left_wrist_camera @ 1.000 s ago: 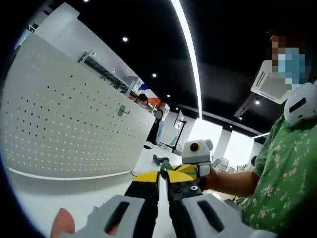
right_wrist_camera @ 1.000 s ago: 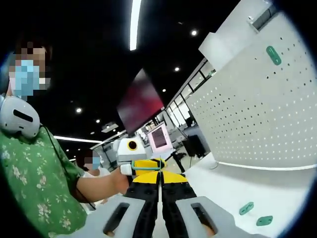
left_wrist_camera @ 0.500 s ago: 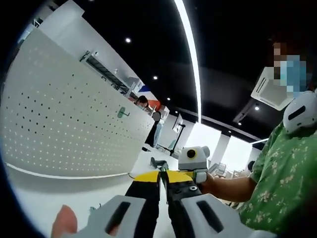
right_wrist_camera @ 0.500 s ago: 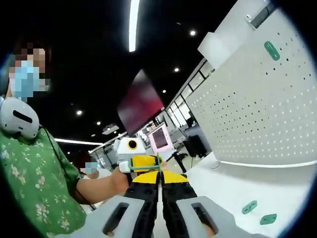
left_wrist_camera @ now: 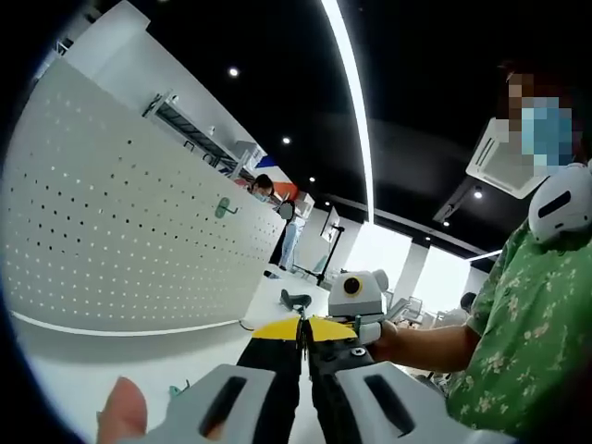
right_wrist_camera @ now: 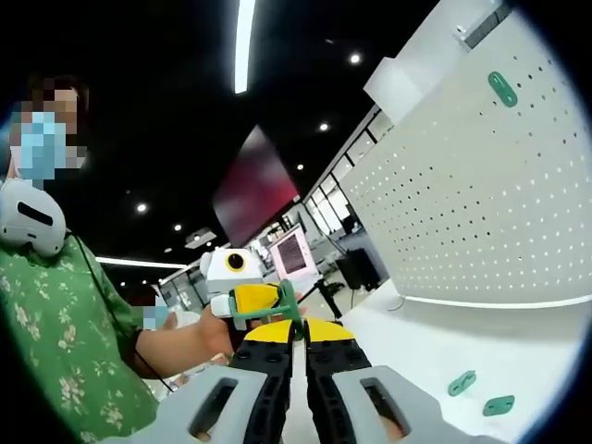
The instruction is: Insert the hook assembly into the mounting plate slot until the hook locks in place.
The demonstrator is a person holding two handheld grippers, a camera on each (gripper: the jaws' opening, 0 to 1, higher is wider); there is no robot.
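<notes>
Both tongs meet tip to tip. The right tongs (right_wrist_camera: 297, 326), jaws closed, pinch the green hook (right_wrist_camera: 277, 305); the left tongs (left_wrist_camera: 302, 326) look closed too. Two green plates (right_wrist_camera: 478, 393) lie on the table (right_wrist_camera: 435, 351) in the right gripper view; the pegboard (left_wrist_camera: 111, 240) carries another.

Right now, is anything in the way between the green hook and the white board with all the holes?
Nothing visible is. The right gripper pinches the green hook at its tips, and only open air lies between it and the pegboard.
</notes>
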